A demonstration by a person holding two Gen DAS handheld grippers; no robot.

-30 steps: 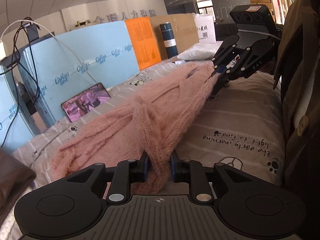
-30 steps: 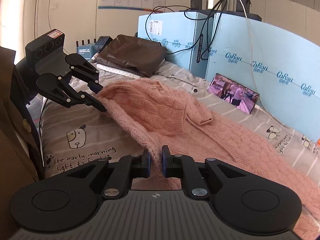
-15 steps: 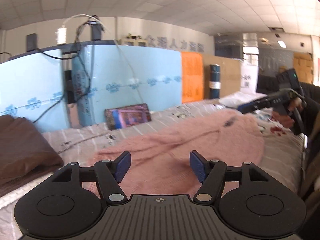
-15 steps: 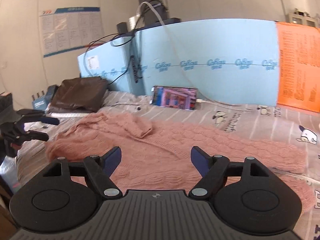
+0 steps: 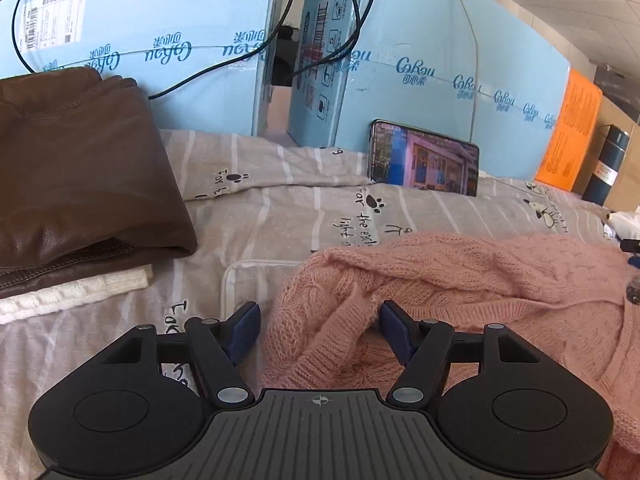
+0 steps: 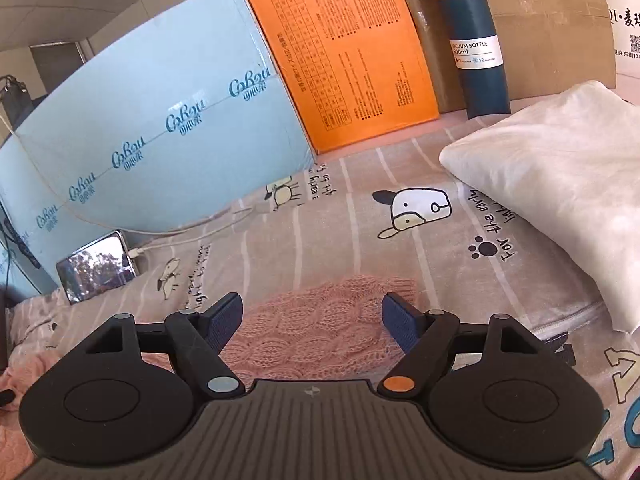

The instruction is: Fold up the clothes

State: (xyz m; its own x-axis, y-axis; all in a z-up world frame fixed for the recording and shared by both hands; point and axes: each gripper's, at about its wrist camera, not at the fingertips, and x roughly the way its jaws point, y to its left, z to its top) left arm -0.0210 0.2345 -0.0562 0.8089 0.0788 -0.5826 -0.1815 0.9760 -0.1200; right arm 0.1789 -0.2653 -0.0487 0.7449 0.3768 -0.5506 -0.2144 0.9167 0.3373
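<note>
the pink sweater [image 5: 460, 276] lies on the bed [image 5: 280, 208], its long axis going from 9 to 3 o'clock. the left claw [image 5: 319, 330] is spread, one folded end just at 12 o'clock between its jaws (not pinched). the right claw [image 6: 312, 320] is spread too, over the sleeve end [image 6: 320, 320]. each hand is nearest its own end; the sweater's middle is cut off.

A pink cable-knit sweater [image 5: 460, 276] lies spread on the striped cartoon-print bedsheet [image 5: 288, 208]. To its left, a folded brown leather jacket [image 5: 76, 176] sits on a white knitted garment [image 5: 76, 290]. Behind, a smartphone [image 5: 424, 158] leans against pale blue cardboard boxes [image 5: 420, 52]. At the sweater's right end, a white pillow [image 6: 560, 172] lies before a dark blue vacuum bottle [image 6: 470, 40].
</note>
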